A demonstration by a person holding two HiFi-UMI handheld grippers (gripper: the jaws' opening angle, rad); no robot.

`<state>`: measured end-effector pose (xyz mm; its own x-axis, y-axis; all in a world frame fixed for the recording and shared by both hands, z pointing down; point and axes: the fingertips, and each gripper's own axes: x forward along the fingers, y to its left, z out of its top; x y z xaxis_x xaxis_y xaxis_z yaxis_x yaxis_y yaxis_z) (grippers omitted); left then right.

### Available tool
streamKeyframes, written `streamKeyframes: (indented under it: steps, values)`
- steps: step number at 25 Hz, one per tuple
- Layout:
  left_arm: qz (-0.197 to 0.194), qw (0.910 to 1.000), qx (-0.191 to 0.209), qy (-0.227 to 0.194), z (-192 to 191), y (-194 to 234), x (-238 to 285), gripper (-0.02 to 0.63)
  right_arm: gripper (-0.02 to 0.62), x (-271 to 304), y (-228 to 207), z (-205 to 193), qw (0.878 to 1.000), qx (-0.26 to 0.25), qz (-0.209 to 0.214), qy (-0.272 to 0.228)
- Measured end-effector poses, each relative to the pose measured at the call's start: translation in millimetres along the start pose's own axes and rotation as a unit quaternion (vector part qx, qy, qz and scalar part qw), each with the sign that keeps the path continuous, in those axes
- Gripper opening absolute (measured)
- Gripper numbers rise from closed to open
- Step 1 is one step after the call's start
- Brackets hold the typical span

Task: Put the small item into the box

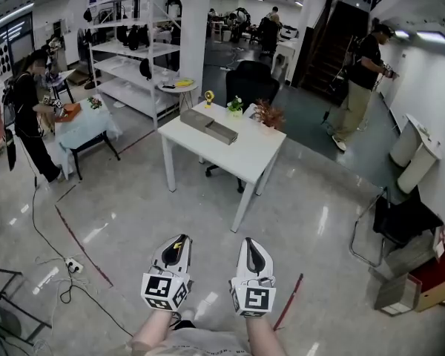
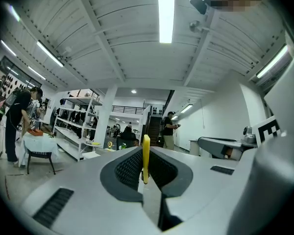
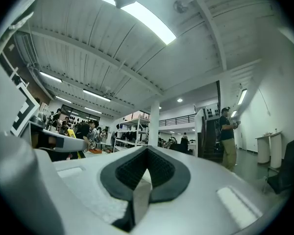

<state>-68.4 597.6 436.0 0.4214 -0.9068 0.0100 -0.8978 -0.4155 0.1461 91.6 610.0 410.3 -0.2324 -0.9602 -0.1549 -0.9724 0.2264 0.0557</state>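
My left gripper is low in the head view, over the floor, and is shut on a thin yellow item. In the left gripper view the yellow item stands on edge, pinched between the dark pads of the left gripper. Beside it, my right gripper is shut with nothing in it. The right gripper view shows that gripper with its pads pressed together. A long grey box lies on the white table, well ahead of both grippers.
On the table's far edge stand a small yellow object and two potted plants. A black chair is behind it. White shelves and a person are at the left. Cables lie on the floor, and cardboard boxes sit at the right.
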Motion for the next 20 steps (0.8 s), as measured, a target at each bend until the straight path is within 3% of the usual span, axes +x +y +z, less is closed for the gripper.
streamKeyframes:
  steps: [6, 8, 10, 11, 20]
  values:
    - [-0.002, 1.0, 0.005, 0.004, -1, 10, 14, 0.029, -0.002, 14, 3, -9, 0.997, 0.061, 0.04, -0.008]
    - [-0.002, 1.0, 0.005, 0.006, -2, 16, 20, 0.029, 0.036, 21, 6, -16, 0.996, 0.069, 0.055, 0.003]
    - [-0.001, 1.0, 0.005, 0.008, -2, 22, 25, 0.029, 0.265, 28, 8, -23, 0.996, 0.069, 0.058, 0.012]
    - [-0.001, 0.9999, 0.005, 0.009, -2, 26, 27, 0.029, 0.288, 31, 7, -25, 0.996, 0.066, 0.056, 0.015]
    - [-0.007, 0.9997, 0.008, 0.023, -2, 58, 50, 0.029, 0.29, 67, 12, -34, 0.997, 0.066, 0.043, 0.022]
